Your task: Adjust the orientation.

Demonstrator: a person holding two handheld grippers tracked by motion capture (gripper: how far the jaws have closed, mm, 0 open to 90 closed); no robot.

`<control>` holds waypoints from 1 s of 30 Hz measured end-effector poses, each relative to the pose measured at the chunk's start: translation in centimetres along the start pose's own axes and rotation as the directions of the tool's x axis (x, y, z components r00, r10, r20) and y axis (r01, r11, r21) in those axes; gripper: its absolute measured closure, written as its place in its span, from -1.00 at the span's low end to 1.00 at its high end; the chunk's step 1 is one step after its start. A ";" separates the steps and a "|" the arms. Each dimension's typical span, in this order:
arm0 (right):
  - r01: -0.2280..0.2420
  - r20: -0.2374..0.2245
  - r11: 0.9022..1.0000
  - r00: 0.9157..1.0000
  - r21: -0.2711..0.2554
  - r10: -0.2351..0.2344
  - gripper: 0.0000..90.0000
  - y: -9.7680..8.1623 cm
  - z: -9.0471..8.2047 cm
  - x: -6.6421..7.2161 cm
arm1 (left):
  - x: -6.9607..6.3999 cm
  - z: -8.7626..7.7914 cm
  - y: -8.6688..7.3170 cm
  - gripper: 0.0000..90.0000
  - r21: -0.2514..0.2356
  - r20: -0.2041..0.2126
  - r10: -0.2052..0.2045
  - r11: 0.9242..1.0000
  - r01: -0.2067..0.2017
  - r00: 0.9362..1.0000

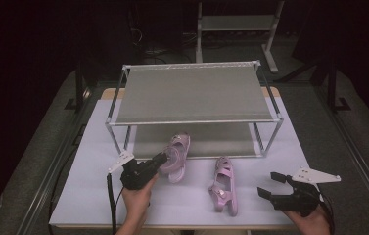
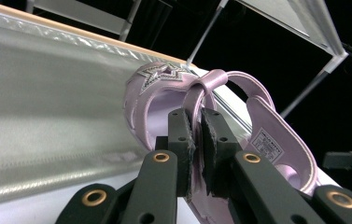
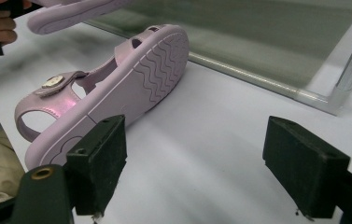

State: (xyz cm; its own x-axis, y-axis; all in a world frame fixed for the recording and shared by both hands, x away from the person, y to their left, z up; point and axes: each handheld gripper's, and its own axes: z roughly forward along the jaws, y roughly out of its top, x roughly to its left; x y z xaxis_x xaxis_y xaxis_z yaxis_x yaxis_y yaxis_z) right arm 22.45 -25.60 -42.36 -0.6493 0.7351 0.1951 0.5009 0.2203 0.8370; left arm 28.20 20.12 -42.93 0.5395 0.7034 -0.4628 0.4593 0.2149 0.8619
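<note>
Two pink sandals are in play. My left gripper (image 1: pixel 161 159) is shut on the strap of one sandal (image 1: pixel 177 156), holding it at the front edge of the rack's lower shelf (image 1: pixel 201 139). In the left gripper view the pads (image 2: pixel 183 140) pinch the strap beside the star-trimmed sandal (image 2: pixel 257 126). The other sandal (image 1: pixel 222 185) lies on its side on the white table, its ribbed sole (image 3: pixel 136 79) facing my right gripper (image 3: pixel 194 158). That right gripper (image 1: pixel 269 185) stands open to the sandal's right, with nothing between its jaws.
A two-level metal rack (image 1: pixel 192 93) with grey shelves stands across the back half of the white table (image 1: pixel 89 196). Its front right post (image 3: pixel 351 65) stands close ahead of the right gripper. Another shelf unit (image 1: pixel 236 22) stands in the dark beyond.
</note>
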 end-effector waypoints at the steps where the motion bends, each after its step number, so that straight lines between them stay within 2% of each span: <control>1: 0.001 -0.001 1.000 1.000 -0.001 -0.001 -0.53 0.0 0.0 0.0 | 0.1 0.3 0.1 0.85 0.001 -0.006 0.003 1.000 -0.003 1.000; 6: 0.003 -0.004 1.000 1.000 -0.001 -0.003 -0.53 0.0 0.0 0.0 | 0.5 1.5 0.3 0.85 -0.016 -0.025 -0.002 1.000 0.002 1.000; 16: 0.003 -0.007 1.000 1.000 -0.001 -0.003 -0.53 -0.1 0.1 0.0 | 1.5 3.6 1.0 0.85 -0.035 -0.074 0.020 0.999 -0.023 0.997; 21: 0.004 -0.010 1.000 1.000 0.002 -0.004 -0.53 -0.1 0.2 0.0 | 2.1 4.3 1.0 0.85 -0.059 -0.092 0.003 0.998 -0.009 0.996; 23: 0.003 -0.009 1.000 1.000 0.000 -0.003 -0.53 -0.2 0.2 0.0 | 2.4 4.6 0.8 0.85 -0.068 -0.104 0.010 0.998 -0.017 0.994; 26: 0.001 -0.008 1.000 1.000 -0.002 -0.001 -0.53 -0.1 0.1 0.0 | 2.7 5.0 0.6 0.85 -0.056 -0.121 0.007 0.998 -0.014 0.993; 30: 0.004 -0.011 1.000 1.000 -0.002 -0.004 -0.53 -0.1 0.2 0.0 | 3.1 5.4 0.6 0.85 -0.063 -0.127 -0.002 0.998 -0.006 0.992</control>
State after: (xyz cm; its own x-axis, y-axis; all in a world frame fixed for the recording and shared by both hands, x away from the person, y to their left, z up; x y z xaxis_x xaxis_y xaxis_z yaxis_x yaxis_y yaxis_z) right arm 22.47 -25.50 -42.54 -0.6573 0.7272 0.1976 0.4975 0.2218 0.8386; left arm 33.98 18.82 -44.98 0.4449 0.7833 -0.4342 0.4101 0.2529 0.8763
